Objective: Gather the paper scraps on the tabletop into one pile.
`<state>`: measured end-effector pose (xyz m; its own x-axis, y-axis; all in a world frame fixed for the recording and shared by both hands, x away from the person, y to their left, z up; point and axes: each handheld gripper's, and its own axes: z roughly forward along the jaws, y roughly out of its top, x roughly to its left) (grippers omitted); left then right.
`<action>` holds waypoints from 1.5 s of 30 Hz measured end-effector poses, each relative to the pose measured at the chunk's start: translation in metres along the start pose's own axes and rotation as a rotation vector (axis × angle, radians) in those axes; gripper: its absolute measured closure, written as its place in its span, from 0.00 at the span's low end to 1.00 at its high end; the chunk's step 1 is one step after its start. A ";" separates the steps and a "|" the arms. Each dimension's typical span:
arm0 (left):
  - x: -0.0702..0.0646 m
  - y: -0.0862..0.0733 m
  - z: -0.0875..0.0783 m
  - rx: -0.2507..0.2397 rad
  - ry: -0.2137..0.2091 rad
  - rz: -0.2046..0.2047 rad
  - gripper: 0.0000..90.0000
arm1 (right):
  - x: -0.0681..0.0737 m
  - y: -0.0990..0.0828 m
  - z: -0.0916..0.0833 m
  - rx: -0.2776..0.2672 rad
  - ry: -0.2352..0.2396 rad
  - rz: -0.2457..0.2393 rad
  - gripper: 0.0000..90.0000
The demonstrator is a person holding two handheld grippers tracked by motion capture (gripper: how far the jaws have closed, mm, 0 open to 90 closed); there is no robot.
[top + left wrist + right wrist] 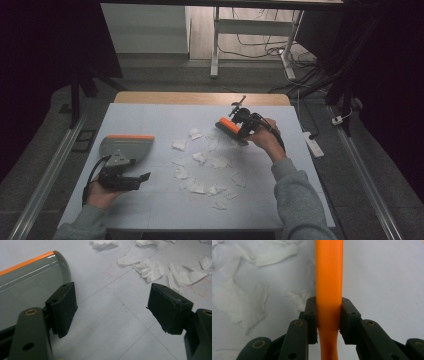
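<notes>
1. Your right tongs (329, 315) are clamped tight on the orange brush (329, 277), gripping its handle from both sides.
2. You hold the brush at the far right of the bench (150, 120), just above the torn paper scraps (200, 157).
3. The scraps lie scattered across the middle of the bench.
4. Your left tongs (112, 312) stand wide open and hold nothing, just beside the grey dustpan (30, 282) with its orange edge.

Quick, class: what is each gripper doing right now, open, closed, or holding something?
Left gripper: open, holding nothing, beside the dustpan.
Right gripper: closed on the orange brush.
</notes>
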<state>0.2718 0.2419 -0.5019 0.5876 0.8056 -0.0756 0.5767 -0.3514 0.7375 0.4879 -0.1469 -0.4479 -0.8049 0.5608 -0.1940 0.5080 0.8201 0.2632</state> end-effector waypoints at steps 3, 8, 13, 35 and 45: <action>0.000 0.000 0.000 0.000 0.000 -0.001 0.27 | 0.010 -0.003 -0.003 -0.006 0.024 -0.023 0.79; 0.000 -0.001 0.001 0.004 0.000 -0.002 0.27 | 0.032 -0.015 -0.013 -0.036 0.084 -0.083 0.79; 0.000 -0.001 0.001 0.006 -0.001 0.000 0.27 | 0.038 -0.026 -0.033 -0.131 0.155 -0.083 0.78; 0.002 -0.002 0.003 0.006 -0.006 -0.002 0.27 | -0.003 0.030 0.008 -0.083 0.016 -0.006 0.78; 0.002 -0.002 0.003 0.003 -0.007 -0.003 0.27 | 0.016 0.049 0.013 0.000 0.029 -0.123 0.79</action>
<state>0.2734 0.2429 -0.5052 0.5902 0.8030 -0.0825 0.5801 -0.3509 0.7350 0.5042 -0.0966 -0.4501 -0.8698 0.4521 -0.1977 0.4045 0.8827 0.2392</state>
